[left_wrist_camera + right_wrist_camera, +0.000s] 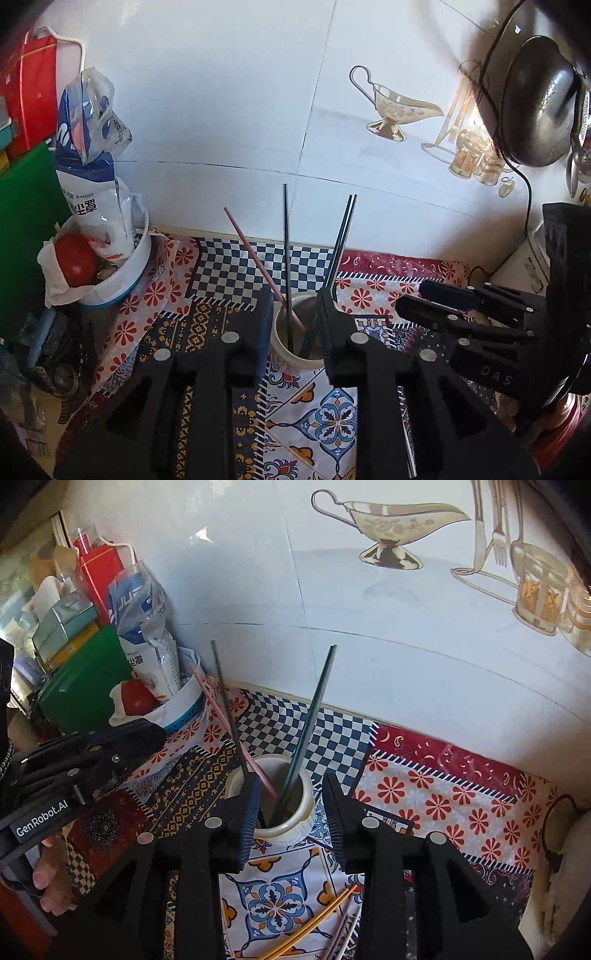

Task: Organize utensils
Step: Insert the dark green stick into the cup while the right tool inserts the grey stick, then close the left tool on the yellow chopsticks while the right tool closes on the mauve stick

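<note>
A cream ribbed holder cup (295, 360) (291, 823) stands on the patterned cloth. It holds a pink chopstick (255, 254) (218, 709) and several dark chopsticks (286, 240) (314, 709), all leaning out of its mouth. My left gripper (295, 325) is open, its jaws on either side of the cup; it also shows at the left in the right wrist view (122, 746). My right gripper (291, 812) is open and empty around the same cup; it shows at the right in the left wrist view (417, 299). Loose orange (310, 923) and pale chopsticks (349, 928) lie on the cloth near the right gripper.
A white bowl (125, 273) (184, 709) with a tomato (75, 264) and a plastic bag (92, 177) stands at the left by a green box (81, 686). The tiled wall (229, 92) is close behind. A dark pan (535, 99) hangs at upper right.
</note>
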The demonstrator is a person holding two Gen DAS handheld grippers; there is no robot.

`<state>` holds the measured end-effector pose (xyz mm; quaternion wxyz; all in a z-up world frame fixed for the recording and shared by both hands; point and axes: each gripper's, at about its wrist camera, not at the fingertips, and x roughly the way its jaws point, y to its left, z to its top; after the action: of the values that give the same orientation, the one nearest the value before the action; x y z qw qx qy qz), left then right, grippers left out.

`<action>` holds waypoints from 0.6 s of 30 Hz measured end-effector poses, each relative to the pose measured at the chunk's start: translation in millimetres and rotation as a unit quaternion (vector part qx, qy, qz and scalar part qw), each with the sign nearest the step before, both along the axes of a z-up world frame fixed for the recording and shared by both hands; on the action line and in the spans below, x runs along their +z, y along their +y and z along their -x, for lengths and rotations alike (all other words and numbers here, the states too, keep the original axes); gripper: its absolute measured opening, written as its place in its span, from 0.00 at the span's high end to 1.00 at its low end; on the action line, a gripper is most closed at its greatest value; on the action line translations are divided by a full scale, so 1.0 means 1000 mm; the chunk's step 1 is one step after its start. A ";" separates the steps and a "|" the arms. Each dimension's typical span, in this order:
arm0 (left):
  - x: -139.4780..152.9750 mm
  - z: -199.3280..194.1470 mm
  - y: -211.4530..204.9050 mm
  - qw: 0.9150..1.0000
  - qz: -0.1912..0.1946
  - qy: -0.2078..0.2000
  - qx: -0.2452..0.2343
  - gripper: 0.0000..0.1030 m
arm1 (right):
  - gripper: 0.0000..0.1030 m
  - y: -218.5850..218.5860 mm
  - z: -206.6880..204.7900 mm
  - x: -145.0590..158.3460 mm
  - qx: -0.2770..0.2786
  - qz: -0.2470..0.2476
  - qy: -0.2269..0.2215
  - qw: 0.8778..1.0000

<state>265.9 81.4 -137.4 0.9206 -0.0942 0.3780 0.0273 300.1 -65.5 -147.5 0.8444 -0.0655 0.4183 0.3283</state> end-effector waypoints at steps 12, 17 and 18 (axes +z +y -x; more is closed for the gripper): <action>-0.057 0.018 -0.022 0.996 -0.002 0.082 -0.024 0.54 | 0.60 -0.071 0.024 -0.023 -0.076 0.063 -0.005 0.995; -0.096 0.022 -0.043 0.990 0.005 0.135 -0.048 0.54 | 0.60 -0.106 0.032 -0.058 -0.110 0.086 0.041 0.989; -0.103 0.022 -0.047 0.988 0.007 0.145 -0.053 0.54 | 0.60 -0.112 0.035 -0.064 -0.116 0.086 0.052 0.988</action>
<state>243.5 34.2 -240.0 0.8558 -0.0751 0.5117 -0.0106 264.8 -177.4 -211.8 0.8449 -0.0720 0.4934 0.1936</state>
